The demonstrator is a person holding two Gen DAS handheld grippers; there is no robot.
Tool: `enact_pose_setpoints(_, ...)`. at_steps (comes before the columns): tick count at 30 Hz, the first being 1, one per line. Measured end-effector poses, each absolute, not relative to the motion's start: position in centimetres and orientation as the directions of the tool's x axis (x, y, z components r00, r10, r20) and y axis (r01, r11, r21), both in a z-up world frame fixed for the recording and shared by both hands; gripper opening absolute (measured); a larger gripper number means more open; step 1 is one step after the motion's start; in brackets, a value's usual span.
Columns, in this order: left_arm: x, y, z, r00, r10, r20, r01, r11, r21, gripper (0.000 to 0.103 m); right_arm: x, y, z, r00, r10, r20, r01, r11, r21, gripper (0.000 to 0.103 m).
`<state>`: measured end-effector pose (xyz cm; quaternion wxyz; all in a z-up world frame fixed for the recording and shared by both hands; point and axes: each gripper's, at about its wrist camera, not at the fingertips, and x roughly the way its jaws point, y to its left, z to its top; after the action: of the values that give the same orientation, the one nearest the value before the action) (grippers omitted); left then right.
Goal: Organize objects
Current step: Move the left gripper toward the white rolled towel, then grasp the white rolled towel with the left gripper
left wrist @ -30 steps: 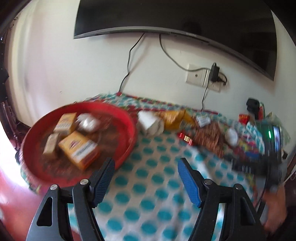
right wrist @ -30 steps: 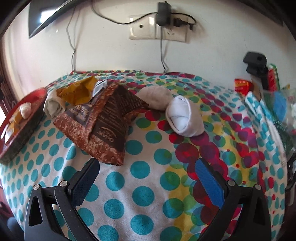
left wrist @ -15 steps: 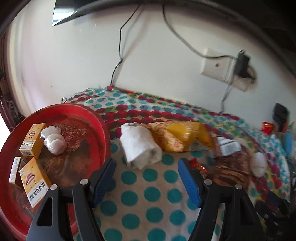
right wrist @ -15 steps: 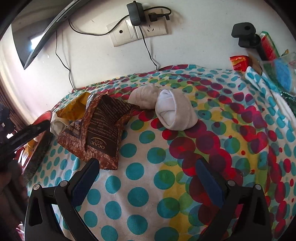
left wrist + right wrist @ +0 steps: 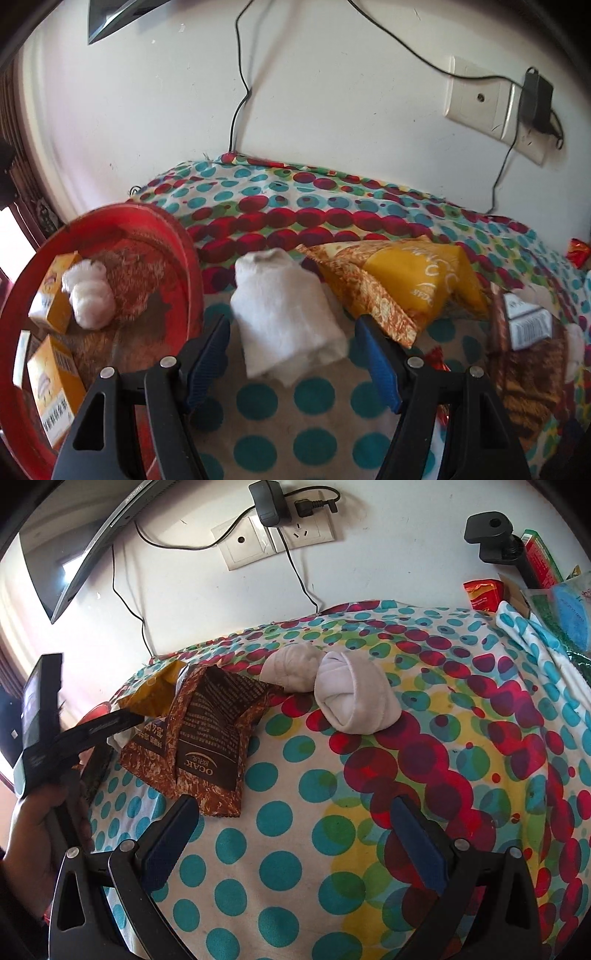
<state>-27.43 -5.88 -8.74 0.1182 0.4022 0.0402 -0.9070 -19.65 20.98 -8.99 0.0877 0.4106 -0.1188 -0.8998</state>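
My left gripper (image 5: 293, 341) is open, its blue pads on either side of the near end of a white rolled sock (image 5: 286, 319) on the dotted cloth. A red round tray (image 5: 186, 258) to its left holds a small white sock ball (image 5: 88, 299) and yellow boxes (image 5: 55, 384). A yellow snack bag (image 5: 402, 282) lies right of the sock. My right gripper (image 5: 291, 834) is open and empty above the cloth. Ahead of it lie a brown snack bag (image 5: 207, 738), a white rolled sock (image 5: 354, 698) and a beige sock ball (image 5: 291, 668).
The table stands against a white wall with sockets (image 5: 273, 535) and hanging cables. A brown packet (image 5: 528, 354) lies at the right in the left wrist view. Packets, a black clamp (image 5: 495, 531) and a folded cloth (image 5: 535, 642) crowd the far right. The left gripper's handle (image 5: 40, 720) shows at the left.
My left gripper has swung right from over the tray and advanced until its pads flank the white rolled sock. My right gripper has turned slightly; the socks and bags have not moved.
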Motion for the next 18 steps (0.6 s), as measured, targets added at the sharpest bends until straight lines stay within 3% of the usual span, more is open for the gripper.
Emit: enact_pose_setpoints(18,-29.3,-4.7,-10.3,-0.610,-0.216,-0.762,0.240,-0.967,0.082,0.072,-19.9,20.7,-9.2,-0.634,-0.270,-0.725,0.071,-0.953,0.293,0.103)
